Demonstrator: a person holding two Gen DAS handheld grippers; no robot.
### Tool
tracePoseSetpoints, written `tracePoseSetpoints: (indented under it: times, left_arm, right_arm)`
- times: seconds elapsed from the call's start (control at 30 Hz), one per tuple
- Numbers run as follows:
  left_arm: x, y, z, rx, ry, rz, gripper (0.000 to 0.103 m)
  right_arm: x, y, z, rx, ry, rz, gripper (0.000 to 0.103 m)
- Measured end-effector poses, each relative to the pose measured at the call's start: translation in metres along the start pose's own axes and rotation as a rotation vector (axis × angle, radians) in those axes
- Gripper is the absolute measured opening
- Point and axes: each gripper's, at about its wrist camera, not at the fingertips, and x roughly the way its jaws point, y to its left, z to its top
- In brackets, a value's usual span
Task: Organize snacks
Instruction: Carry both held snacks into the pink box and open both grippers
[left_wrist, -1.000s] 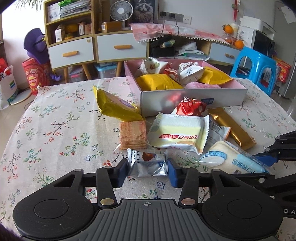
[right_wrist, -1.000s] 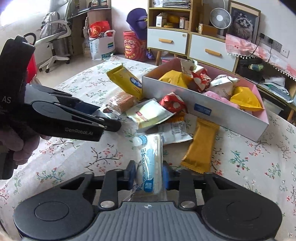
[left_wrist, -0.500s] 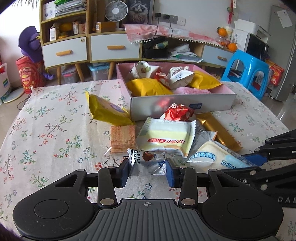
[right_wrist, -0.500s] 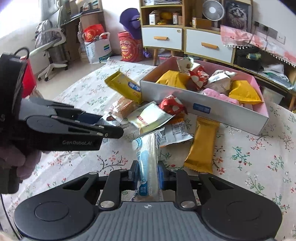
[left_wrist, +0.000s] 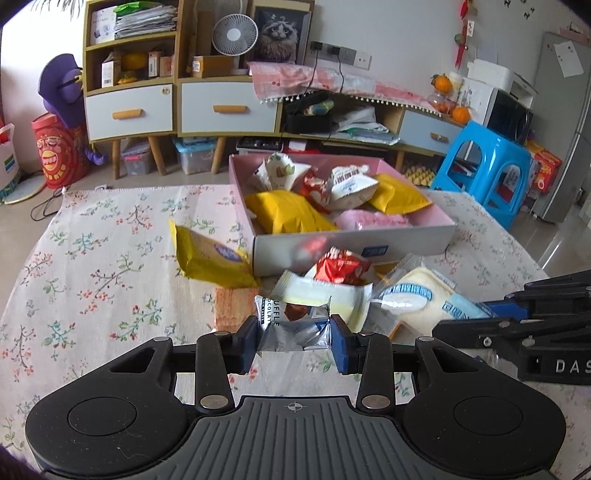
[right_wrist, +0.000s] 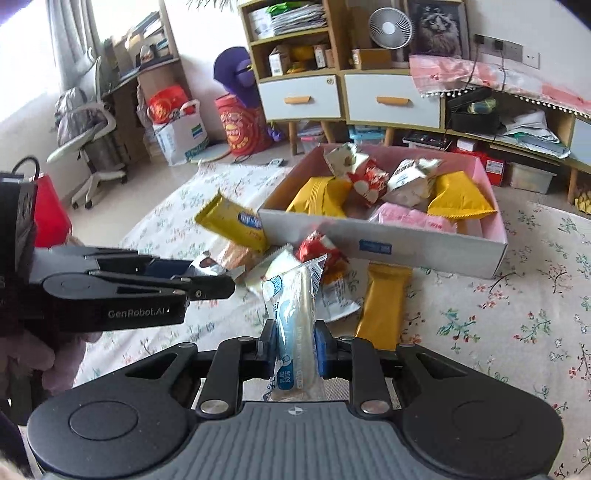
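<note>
While both grippers hang above a bench covered in a floral cloth, each has a snack pinched between its blue pads. The left gripper has its jaws partly closed on a crumpled silver truffle chocolate wrapper, held clear of the cloth. The right gripper has its jaws nearly together; they have just been closing, squeezing a long clear and pale blue cream bread packet that stands up between the pads and tilts slightly. Beyond the grippers sits an open pink-lined cardboard box, already holding yellow packets, a pink packet, and white and red wrapped snacks. On the cloth in front of the box lie loose snacks: a yellow biscuit pack leaning near the box's left corner, a stack of orange wafers, a white and yellow cake packet, a red crinkled wrapper touching the box's front wall, and a long golden bar lying beside the pile. In the right wrist view the left gripper reaches in from the left, gripped by a person's hand. Behind the bench stand wooden drawers, a small white fan and a blue plastic stool.
</note>
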Motion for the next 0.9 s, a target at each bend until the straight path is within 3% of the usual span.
tracePoseSetpoints:
  times: [0.57,0.9]
  left_arm:
    - [0.008,-0.030,0.047,-0.070,-0.045,-0.032,0.037]
    - [0.054,-0.040,0.077,-0.025,-0.012,0.009,0.037]
  right_arm:
    - [-0.010,-0.043,0.046,0.178,-0.146,-0.065,0.009]
    - [0.031,-0.087,0.062,0.387,-0.107,-0.091,0.009]
